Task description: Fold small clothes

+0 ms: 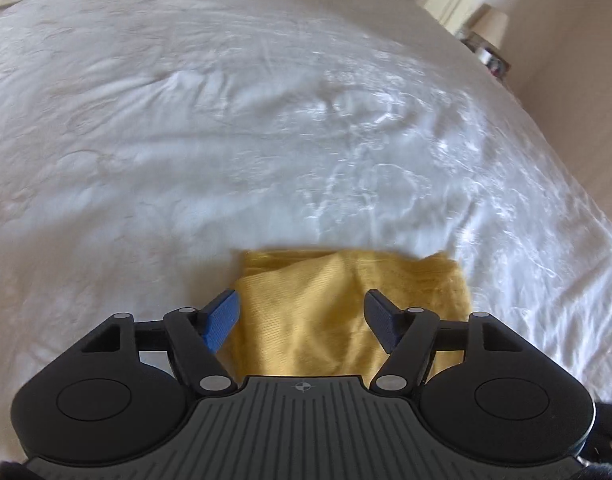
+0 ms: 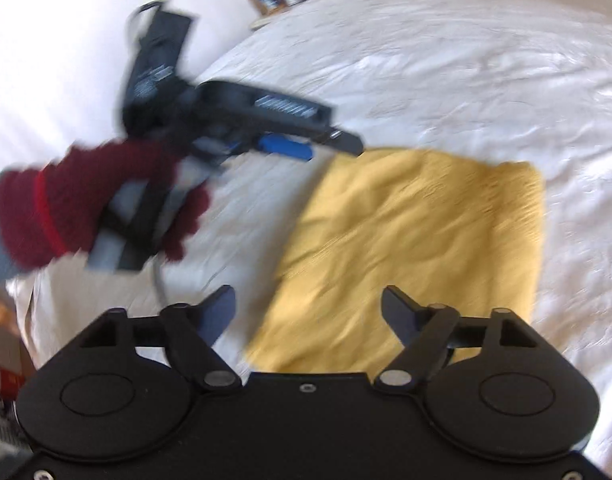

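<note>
your left gripper [image 1: 302, 314] and right gripper [image 2: 307, 314], fingers apart and empty, hover over the folded mustard-yellow knit garment [image 2: 417, 248] at 12 o'clock on the white bed [image 1: 226, 120]; folding looks nearly finished.

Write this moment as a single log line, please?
task: fold small clothes | left gripper: open, empty | right gripper: open, empty | yellow cloth: folded rectangle on white bedspread
</note>
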Demonstrator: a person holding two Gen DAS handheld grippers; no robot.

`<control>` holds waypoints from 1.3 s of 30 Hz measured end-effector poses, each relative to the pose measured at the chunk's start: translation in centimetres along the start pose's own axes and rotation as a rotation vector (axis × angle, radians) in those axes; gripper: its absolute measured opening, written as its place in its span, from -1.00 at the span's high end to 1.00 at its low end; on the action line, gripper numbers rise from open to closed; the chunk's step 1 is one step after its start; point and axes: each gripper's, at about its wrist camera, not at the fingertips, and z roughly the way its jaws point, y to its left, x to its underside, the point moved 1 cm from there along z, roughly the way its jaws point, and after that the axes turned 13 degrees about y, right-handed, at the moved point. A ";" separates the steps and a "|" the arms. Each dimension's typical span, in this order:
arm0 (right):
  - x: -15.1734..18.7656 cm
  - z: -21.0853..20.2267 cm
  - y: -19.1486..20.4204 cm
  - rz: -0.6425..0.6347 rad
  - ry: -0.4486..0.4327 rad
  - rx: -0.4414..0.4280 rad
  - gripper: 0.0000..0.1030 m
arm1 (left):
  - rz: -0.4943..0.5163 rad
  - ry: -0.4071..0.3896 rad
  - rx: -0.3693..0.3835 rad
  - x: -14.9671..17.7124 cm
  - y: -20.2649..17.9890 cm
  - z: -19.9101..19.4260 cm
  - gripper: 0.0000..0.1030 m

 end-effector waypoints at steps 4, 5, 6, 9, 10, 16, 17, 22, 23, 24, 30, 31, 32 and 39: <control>-2.2 1.4 -1.9 -0.028 0.017 0.024 -0.86 | 0.052 0.038 0.004 -0.6 -1.8 2.5 -0.34; -2.7 1.9 -2.2 -0.040 0.023 0.021 -0.87 | 0.061 0.053 -0.003 -0.7 -1.9 3.3 -0.34; -3.0 2.5 -2.8 -0.047 0.028 0.016 -0.87 | 0.067 0.074 -0.013 -0.7 -1.8 4.1 -0.34; -3.7 3.9 -5.0 -0.027 0.044 0.065 -0.85 | 0.037 0.098 -0.059 -0.9 -0.5 5.6 -0.33; -3.9 4.2 -6.1 0.003 0.051 0.094 -0.85 | 0.026 0.093 -0.071 -1.0 0.0 5.8 -0.33; -4.2 2.7 -11.5 0.221 0.025 0.228 -0.84 | -0.018 0.093 -0.200 -1.0 2.4 5.5 -0.45; -4.0 1.9 -12.3 0.267 -0.002 0.185 -0.85 | -0.047 0.086 -0.171 -0.7 2.7 4.7 -0.45; -2.5 -0.8 -14.3 0.362 -0.059 0.007 -0.90 | -0.163 0.067 0.008 3.0 3.9 1.2 -0.67; -2.2 -0.9 -14.5 0.364 -0.059 -0.021 -0.92 | -0.191 0.071 0.052 4.0 4.0 0.8 -0.71; -2.0 -0.9 -14.7 0.369 -0.056 -0.044 -0.95 | -0.222 0.078 0.088 5.0 4.1 0.4 -0.73; -1.8 1.0 -15.5 0.370 -0.008 -0.140 -0.95 | -0.290 0.166 0.191 10.2 2.9 1.1 -0.79; -1.8 1.5 -15.5 0.367 0.005 -0.157 -0.95 | -0.289 0.182 0.206 10.5 2.7 1.8 -0.79; -2.0 2.2 -15.6 0.365 0.020 -0.174 -0.95 | -0.290 0.196 0.211 10.6 2.5 2.4 -0.79; -3.6 5.8 -15.4 0.369 0.065 -0.275 -1.00 | -0.327 0.151 0.274 6.6 3.0 6.0 -0.98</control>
